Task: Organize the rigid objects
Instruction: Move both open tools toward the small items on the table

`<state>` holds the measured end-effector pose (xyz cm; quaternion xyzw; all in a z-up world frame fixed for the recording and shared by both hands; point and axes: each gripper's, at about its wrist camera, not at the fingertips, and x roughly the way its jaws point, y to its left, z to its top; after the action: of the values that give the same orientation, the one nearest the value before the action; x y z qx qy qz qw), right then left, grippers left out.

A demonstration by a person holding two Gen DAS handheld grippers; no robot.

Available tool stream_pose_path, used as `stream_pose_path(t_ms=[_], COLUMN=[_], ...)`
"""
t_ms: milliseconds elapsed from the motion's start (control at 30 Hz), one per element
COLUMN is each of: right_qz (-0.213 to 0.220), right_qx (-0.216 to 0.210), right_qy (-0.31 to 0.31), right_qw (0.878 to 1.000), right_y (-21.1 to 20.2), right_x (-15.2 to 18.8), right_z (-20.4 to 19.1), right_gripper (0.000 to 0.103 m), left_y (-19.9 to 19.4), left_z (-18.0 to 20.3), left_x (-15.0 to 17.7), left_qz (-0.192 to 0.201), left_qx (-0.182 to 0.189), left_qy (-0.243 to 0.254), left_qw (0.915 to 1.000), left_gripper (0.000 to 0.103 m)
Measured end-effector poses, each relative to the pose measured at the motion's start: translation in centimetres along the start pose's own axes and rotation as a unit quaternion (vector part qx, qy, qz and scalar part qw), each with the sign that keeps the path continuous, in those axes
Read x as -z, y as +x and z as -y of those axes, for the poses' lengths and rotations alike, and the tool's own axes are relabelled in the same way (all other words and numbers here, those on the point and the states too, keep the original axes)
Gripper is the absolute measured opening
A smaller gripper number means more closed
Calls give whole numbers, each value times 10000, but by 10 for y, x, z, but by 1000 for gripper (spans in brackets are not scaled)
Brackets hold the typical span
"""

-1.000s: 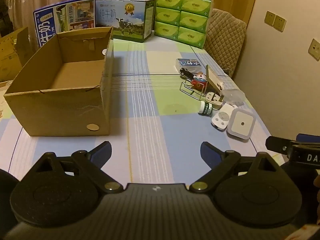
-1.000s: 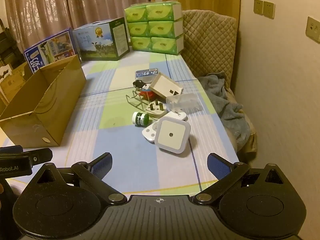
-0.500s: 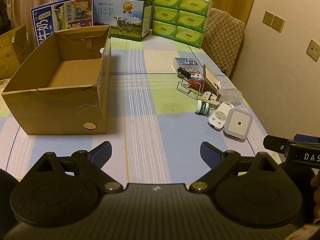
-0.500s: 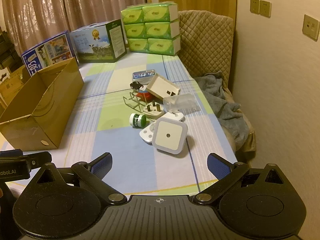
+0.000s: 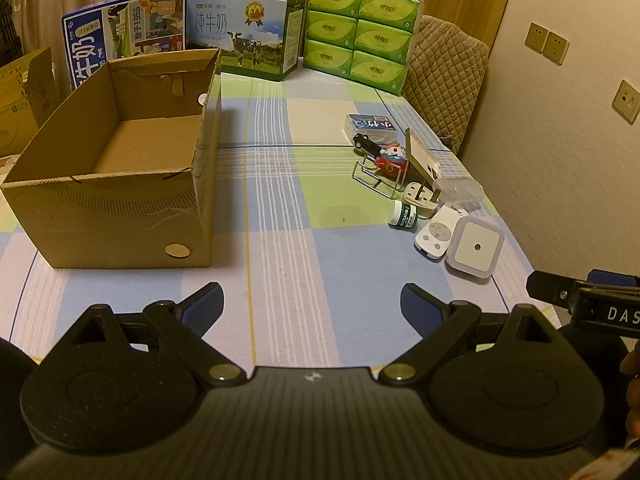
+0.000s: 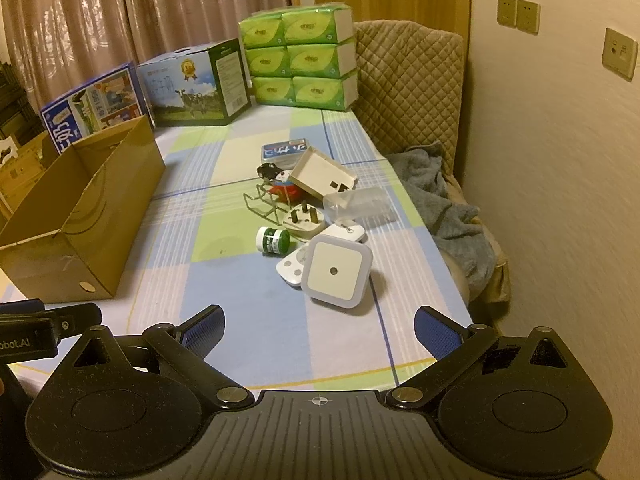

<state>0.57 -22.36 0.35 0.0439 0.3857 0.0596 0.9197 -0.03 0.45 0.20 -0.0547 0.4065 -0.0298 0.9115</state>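
An open, empty cardboard box [image 5: 120,184] stands on the left of the table; it also shows in the right wrist view [image 6: 80,208]. A pile of small rigid items lies to the right: a square white night light [image 6: 336,270], a white remote [image 6: 292,266], a green-capped bottle [image 6: 274,241], a white plug [image 6: 304,218], a wire stand [image 6: 262,204], a red toy [image 6: 285,189], a black toy car [image 6: 269,169], a white box lid [image 6: 322,176], a clear case [image 6: 358,202] and a blue tin [image 6: 285,151]. My left gripper [image 5: 310,302] and right gripper [image 6: 318,326] are open and empty, near the front edge.
Two milk cartons [image 5: 244,34] and stacked green tissue packs [image 5: 360,32] line the table's far end. A quilted chair [image 6: 408,80] with a grey cloth [image 6: 448,208] stands along the right edge, close to the wall.
Both grippers have pulled back and risen slightly, so the box and the pile look a little farther away. Nothing on the table has moved.
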Motion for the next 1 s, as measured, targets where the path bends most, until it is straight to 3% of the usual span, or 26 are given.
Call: stream_pose_path(t_ms=[1000], right_qz=[-31], right_qx=[4], right_qy=[81], right_qw=[10000], right_y=[3], right_x=[0], right_z=[1], right_gripper=[99], left_y=[3], left_z=[4], left_x=[0], left_qz=[-57], left_qx=[60], left_qy=[-17], left_qw=[10000], left_gripper=[93])
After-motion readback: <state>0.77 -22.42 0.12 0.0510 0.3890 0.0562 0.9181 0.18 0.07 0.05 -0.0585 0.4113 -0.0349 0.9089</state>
